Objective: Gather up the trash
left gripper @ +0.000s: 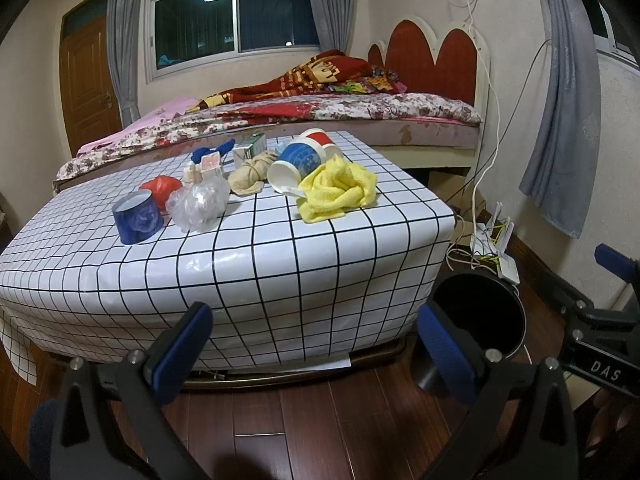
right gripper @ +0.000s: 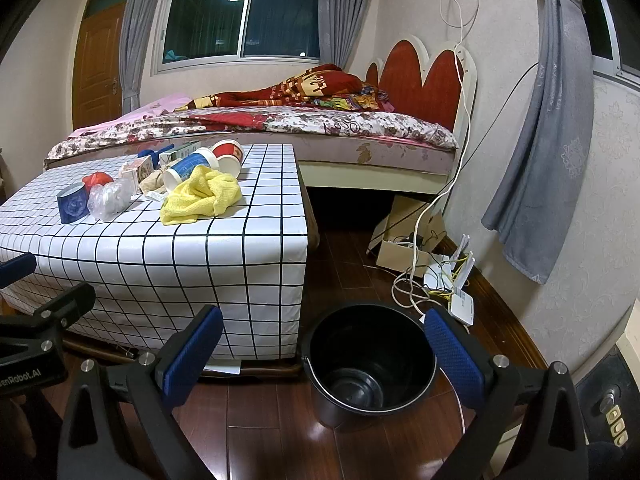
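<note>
A low table with a white checked cloth (left gripper: 280,248) (right gripper: 180,252) carries the litter: a blue tape roll (left gripper: 136,218) (right gripper: 73,203), crumpled clear plastic (left gripper: 198,204) (right gripper: 109,197), a red wad (left gripper: 162,190), a beige knotted cloth (left gripper: 250,174), a yellow cloth (left gripper: 338,190) (right gripper: 202,196), and tipped blue (left gripper: 298,162) (right gripper: 188,170) and red paper cups (left gripper: 320,140) (right gripper: 230,154). An empty black bucket (right gripper: 370,364) (left gripper: 480,316) stands on the floor right of the table. My left gripper (left gripper: 316,352) and right gripper (right gripper: 324,360) are both open and empty, held low in front of the table.
A bed (left gripper: 320,112) stands behind the table, a door (left gripper: 86,80) at the left. Cables, a router (right gripper: 460,296) and a cardboard box (right gripper: 404,248) lie on the wooden floor by the right wall. Small cartons (left gripper: 250,148) sit at the table's back.
</note>
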`<state>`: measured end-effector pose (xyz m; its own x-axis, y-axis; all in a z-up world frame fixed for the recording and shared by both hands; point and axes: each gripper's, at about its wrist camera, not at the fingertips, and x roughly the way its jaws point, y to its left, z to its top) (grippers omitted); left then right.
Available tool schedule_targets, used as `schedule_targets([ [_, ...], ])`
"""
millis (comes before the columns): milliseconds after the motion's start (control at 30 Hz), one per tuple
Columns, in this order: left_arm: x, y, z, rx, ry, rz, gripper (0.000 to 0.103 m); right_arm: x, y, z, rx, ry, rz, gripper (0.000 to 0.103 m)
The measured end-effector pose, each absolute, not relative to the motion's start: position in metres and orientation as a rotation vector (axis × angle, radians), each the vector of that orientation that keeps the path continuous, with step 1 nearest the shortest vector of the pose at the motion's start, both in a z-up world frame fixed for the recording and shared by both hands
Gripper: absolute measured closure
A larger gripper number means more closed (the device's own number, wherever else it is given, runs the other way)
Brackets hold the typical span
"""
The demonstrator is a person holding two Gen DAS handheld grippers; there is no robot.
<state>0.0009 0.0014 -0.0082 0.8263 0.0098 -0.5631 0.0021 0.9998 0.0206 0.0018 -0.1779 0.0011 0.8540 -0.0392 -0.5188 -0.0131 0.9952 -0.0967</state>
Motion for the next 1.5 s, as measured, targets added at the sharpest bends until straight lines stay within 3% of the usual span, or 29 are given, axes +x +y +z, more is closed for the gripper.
schedule_targets([
  [1200, 0.006, 0.008, -0.012, 0.002, 0.613, 0.018, 0.001, 0.009, -0.162, 0.0, -0.111, 0.55, 0.014, 0.001],
  [1500, 0.035, 0.046, -0.001, -0.06, 0.609, 0.048, 0.001, 0.043, -0.156, 0.013, -0.088, 0.586, 0.14, 0.001],
])
